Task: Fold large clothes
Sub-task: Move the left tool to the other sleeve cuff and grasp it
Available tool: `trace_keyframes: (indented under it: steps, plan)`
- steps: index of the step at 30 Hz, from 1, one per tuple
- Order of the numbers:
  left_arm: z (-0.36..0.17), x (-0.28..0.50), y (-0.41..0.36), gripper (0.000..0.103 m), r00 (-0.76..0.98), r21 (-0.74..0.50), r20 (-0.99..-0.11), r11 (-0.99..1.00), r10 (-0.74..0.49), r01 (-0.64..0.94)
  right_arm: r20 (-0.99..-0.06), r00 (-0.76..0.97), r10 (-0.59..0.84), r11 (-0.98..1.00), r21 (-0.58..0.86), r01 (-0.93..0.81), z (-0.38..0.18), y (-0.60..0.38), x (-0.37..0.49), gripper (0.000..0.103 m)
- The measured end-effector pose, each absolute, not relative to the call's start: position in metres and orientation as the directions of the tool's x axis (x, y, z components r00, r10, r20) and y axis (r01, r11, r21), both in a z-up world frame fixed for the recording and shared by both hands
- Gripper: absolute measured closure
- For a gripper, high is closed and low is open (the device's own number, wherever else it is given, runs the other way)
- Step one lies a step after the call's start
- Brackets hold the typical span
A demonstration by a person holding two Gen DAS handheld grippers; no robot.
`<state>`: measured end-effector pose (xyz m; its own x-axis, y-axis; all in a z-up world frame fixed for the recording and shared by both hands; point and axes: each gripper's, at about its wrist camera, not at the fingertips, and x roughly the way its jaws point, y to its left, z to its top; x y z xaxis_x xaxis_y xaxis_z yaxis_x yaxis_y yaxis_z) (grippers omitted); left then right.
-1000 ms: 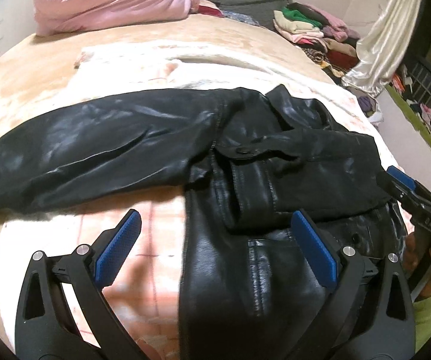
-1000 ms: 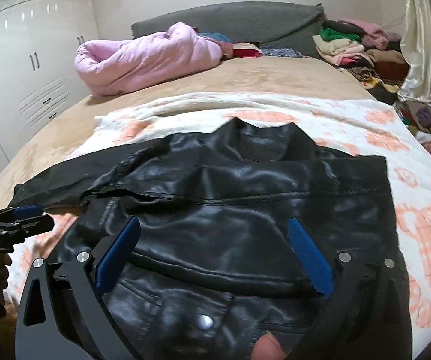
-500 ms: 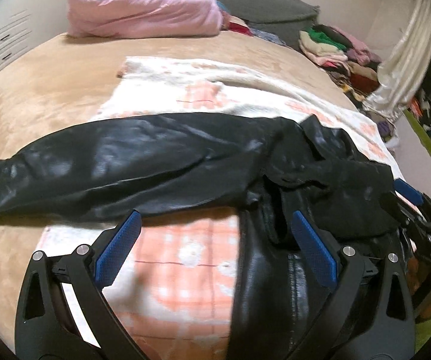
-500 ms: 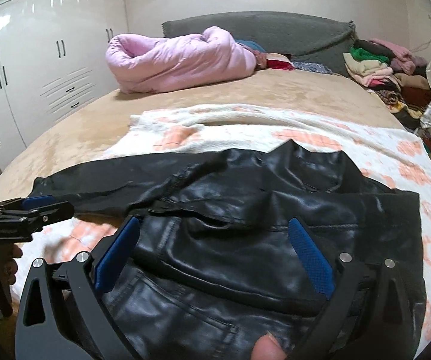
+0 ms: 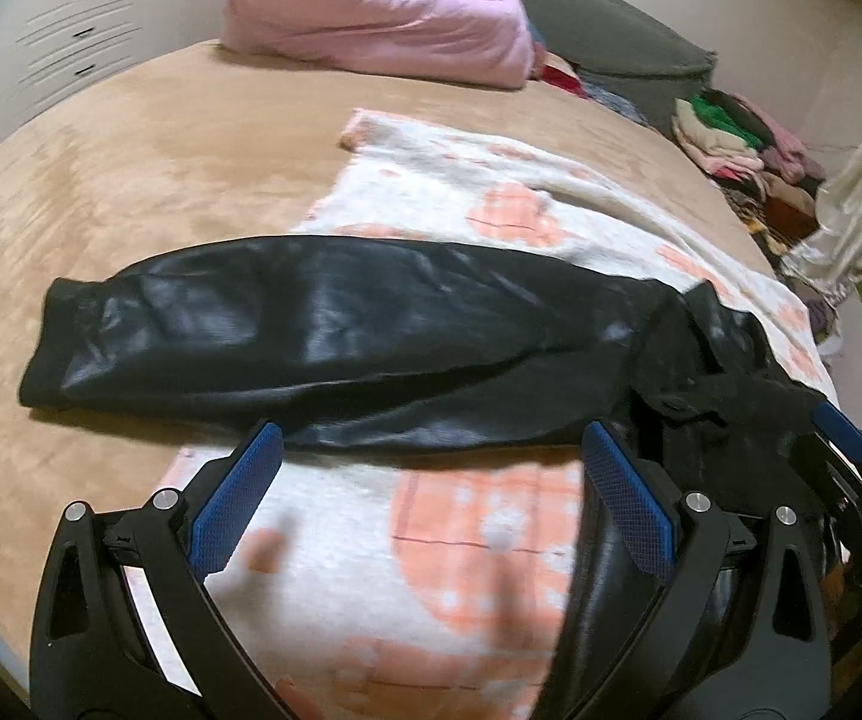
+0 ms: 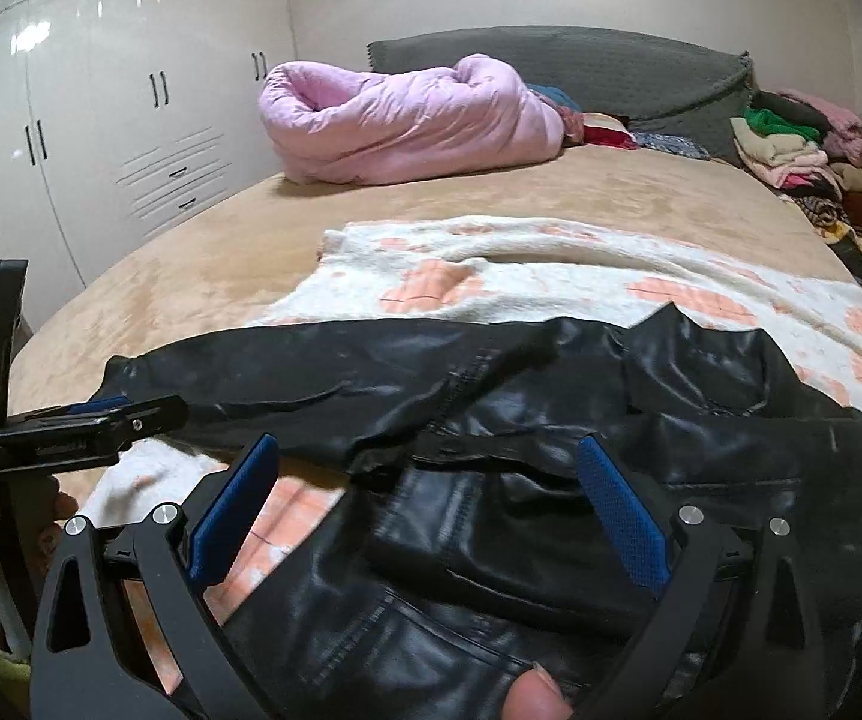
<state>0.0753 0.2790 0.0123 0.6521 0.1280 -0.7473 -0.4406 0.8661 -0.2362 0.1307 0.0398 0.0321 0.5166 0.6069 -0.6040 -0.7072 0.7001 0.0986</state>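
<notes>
On the bed, a black jacket is lying across a white blanket with orange patches. One sleeve is stretching out flat to the left, its cuff reaching past the blanket edge onto the tan cover, while the body is sitting bunched at the right, collar pointing toward the headboard. Over the blanket just below the sleeve, the left gripper is hovering with its jaws spread wide and nothing between the blue pads. Over the jacket's body, the right gripper is hanging, equally wide open and gripping nothing. A pink duvet is lying rolled near the headboard, and a clothes pile is sitting at the far right corner
</notes>
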Motion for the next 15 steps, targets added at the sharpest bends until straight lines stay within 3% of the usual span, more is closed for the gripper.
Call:
trace_keyframes:
  steps: [6, 15]
  plan:
    - [0.008, 0.066, 0.308, 0.009, 0.620, -0.221, -0.759, 0.816, 0.200, -0.534, -0.602, 0.498, 0.624, 0.676, 0.097, -0.730, 0.035, 0.063, 0.125, 0.004]
    - [0.000, 0.050, 0.337, 0.009, 0.602, -0.278, -0.775, 0.752, 0.192, -0.597, -0.614, 0.472, 0.633, 0.654, 0.098, -0.750, 0.033, 0.089, 0.118, 0.004]
